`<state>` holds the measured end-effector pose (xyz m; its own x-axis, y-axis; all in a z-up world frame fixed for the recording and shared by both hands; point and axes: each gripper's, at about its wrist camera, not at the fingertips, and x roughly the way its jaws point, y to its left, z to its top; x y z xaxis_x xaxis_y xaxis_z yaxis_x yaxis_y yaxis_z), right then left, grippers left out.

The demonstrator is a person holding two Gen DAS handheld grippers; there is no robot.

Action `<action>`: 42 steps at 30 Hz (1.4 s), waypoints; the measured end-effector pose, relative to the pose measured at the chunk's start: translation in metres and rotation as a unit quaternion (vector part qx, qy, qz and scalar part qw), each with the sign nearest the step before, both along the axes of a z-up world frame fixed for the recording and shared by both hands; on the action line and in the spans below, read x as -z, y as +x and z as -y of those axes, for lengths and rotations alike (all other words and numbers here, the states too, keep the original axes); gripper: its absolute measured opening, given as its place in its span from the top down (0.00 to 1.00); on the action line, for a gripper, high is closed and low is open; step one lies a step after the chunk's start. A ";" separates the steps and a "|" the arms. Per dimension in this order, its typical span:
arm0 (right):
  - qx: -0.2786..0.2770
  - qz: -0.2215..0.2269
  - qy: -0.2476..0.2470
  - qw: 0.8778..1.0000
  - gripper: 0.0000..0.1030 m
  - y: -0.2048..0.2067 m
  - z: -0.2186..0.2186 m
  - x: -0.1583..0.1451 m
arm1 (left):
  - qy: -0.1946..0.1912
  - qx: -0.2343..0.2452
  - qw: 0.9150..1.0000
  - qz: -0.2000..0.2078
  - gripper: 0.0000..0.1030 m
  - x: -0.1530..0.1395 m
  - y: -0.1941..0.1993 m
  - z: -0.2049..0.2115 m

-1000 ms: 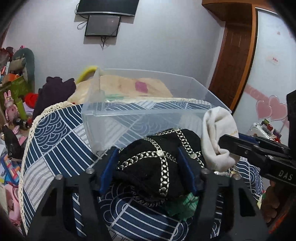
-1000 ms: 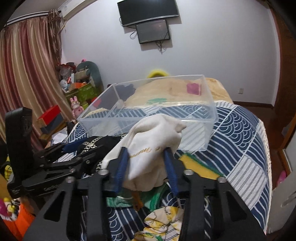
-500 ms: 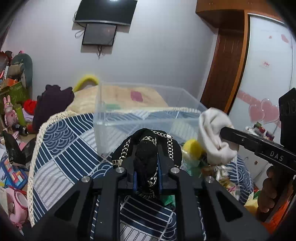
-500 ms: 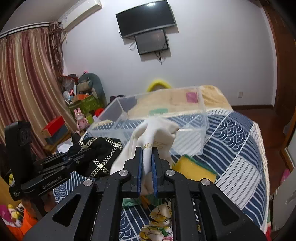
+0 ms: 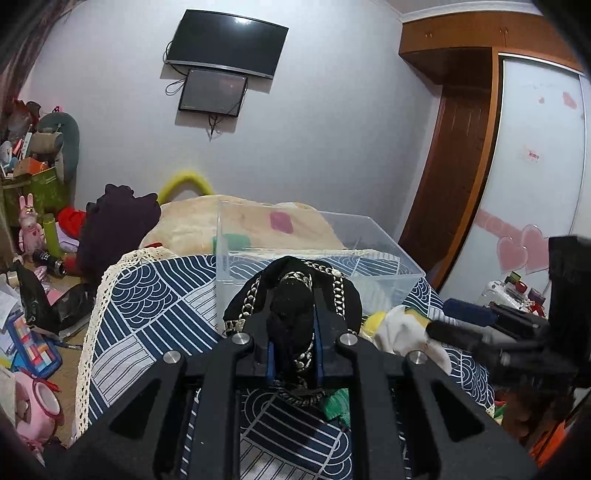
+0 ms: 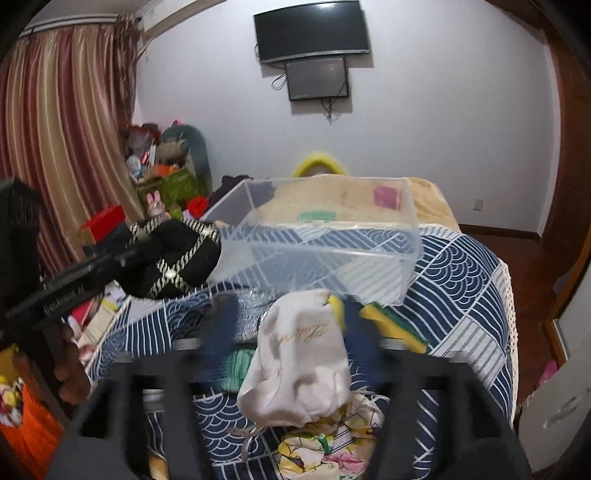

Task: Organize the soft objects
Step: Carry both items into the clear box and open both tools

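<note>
Nearest to me, my left gripper [image 5: 294,345] is clamped narrow on the black pouch [image 5: 295,310] with the gold chain pattern, which bulges up between the jaws and is lifted off the bed, in front of the near wall of the clear bin [image 5: 369,273]. From the right wrist view that pouch [image 6: 173,258] hangs at the bin's left corner, its long axis roughly level and pointing toward the bin [image 6: 332,236]. My right gripper [image 6: 288,328] now stands wide open and blurred; half a second ago it was pinched on the cream cloth bag [image 6: 299,358]. That bag stands between the fingers, long axis running from me toward the bin, its top near the bin's front wall; I cannot tell if either finger touches it. Beyond lie the yellow sponge [image 6: 391,325] and the blue patterned bedspread [image 6: 461,288]. Farthest is the television [image 6: 312,31] on the wall.
</note>
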<state>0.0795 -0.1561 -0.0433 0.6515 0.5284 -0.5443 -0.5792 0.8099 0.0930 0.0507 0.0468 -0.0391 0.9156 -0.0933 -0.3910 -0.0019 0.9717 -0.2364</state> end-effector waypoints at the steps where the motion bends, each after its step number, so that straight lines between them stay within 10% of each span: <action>1: -0.001 -0.001 -0.008 1.000 0.38 -0.001 -0.001 0.003 | 0.001 -0.001 1.000 0.002 0.86 -0.001 -0.002 0.002; 4: -0.006 -0.031 -0.028 0.999 0.40 0.006 -0.005 0.018 | 0.005 -0.006 1.000 0.014 0.86 -0.005 -0.006 0.002; 9: -0.012 -0.076 -0.047 0.996 0.90 0.016 -0.006 0.042 | 0.008 -0.010 1.000 0.027 0.86 -0.012 -0.006 0.002; 30: 0.028 0.060 0.031 0.997 0.93 0.037 -0.001 -0.061 | 0.041 -0.030 0.997 0.060 0.86 -0.043 0.048 0.002; 42: 0.053 0.029 -0.029 0.998 0.93 0.105 -0.042 -0.042 | 0.058 -0.018 0.998 -0.006 0.86 -0.016 0.110 0.001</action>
<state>0.1843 -0.1141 -0.0017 0.7334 0.4244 -0.5310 -0.4937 0.8695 0.0130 0.1611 0.0457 -0.0235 0.9129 -0.0129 -0.4079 -0.0403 0.9918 -0.1215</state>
